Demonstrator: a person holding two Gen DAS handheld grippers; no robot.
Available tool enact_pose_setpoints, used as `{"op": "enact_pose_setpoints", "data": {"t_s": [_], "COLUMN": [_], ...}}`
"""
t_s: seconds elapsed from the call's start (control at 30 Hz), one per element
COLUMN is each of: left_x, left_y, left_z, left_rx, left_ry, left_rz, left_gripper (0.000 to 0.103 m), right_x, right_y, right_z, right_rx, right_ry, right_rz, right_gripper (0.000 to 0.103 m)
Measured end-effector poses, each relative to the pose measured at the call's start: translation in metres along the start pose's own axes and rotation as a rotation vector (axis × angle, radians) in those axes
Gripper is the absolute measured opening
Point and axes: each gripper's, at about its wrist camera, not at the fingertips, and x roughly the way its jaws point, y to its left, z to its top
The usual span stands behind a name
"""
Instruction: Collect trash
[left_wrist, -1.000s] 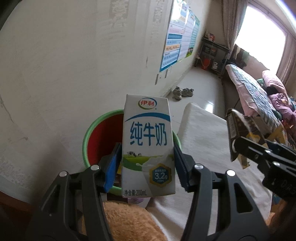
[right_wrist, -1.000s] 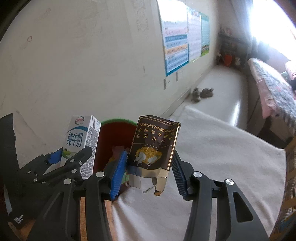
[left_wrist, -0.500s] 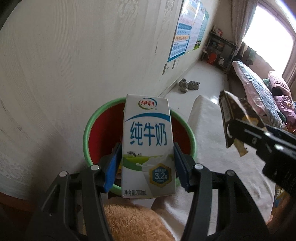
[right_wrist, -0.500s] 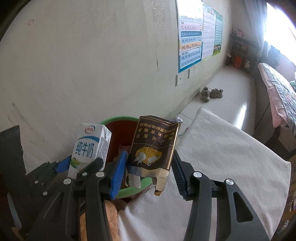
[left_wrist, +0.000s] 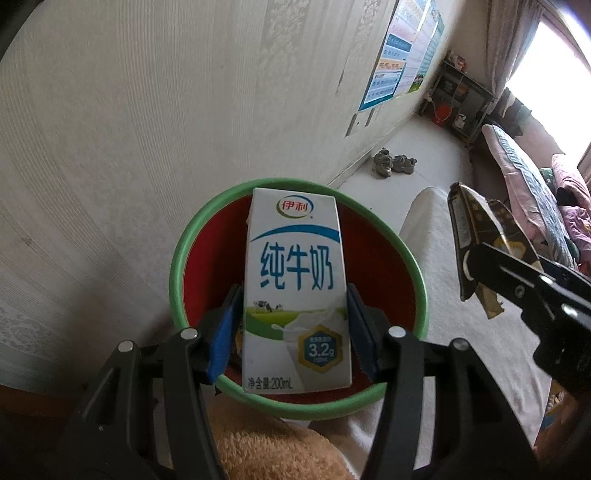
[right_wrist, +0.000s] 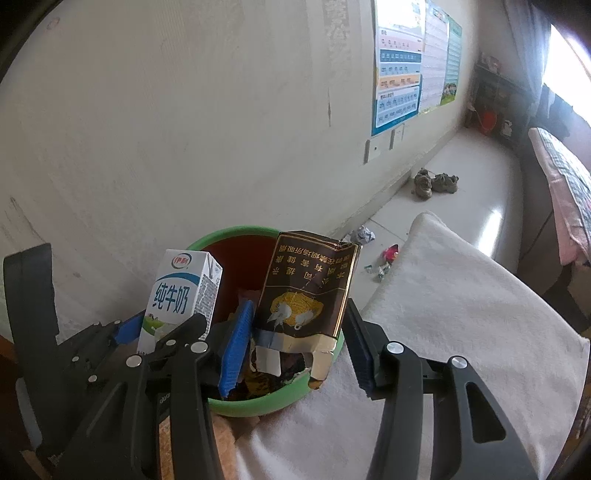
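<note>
My left gripper (left_wrist: 293, 332) is shut on a white milk carton (left_wrist: 295, 291) with blue lettering, held upright over the mouth of a red bin with a green rim (left_wrist: 177, 258). My right gripper (right_wrist: 295, 332) is shut on a torn dark brown cigarette pack (right_wrist: 306, 288), which hangs over the same bin (right_wrist: 236, 236), to the right of the carton (right_wrist: 181, 295). In the left wrist view the pack (left_wrist: 469, 240) and the right gripper appear at the right edge. Wrappers lie inside the bin.
The bin stands against a pale wall (left_wrist: 147, 110), beside a surface covered with white cloth (right_wrist: 461, 314). A tan fuzzy thing (left_wrist: 266, 450) lies under the bin's near rim. Scraps of litter (right_wrist: 384, 258) and a pair of shoes (right_wrist: 436, 182) lie on the floor beyond.
Both grippers have moved forward and down with their loads, which now hang over the bin's mouth. Neither grip has changed.
</note>
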Motion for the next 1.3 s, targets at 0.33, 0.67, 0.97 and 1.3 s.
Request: {"op": "enact_pose_setpoints", "data": {"t_s": [0.33, 0.67, 0.97, 1.3], "left_x": [0.005, 0.010, -0.033, -0.114], "left_y": [-0.001, 0.003, -0.020, -0.117], "left_z": [0.003, 0.004, -0.002, -0.016], "left_rx": [-0.004, -0.029, -0.003, 0.165], "left_ry": [0.011, 0.025, -0.097, -0.295], "left_rz": [0.007, 0.032, 0.009, -0.111], "left_gripper": [0.053, 0.066, 0.092, 0.097], "right_x": [0.016, 0.022, -0.035, -0.162], "right_y": [-0.002, -0.004, -0.039, -0.118], "right_z": [0.002, 0.005, -0.013, -0.076], "right_rx": [0.004, 0.011, 0.100, 0.297], "right_ry": [0.035, 0.036, -0.126, -0.350], "right_rz": [-0.001, 0.018, -0.026, -0.184], "right_gripper": [0.048, 0.053, 0.060, 0.074]}}
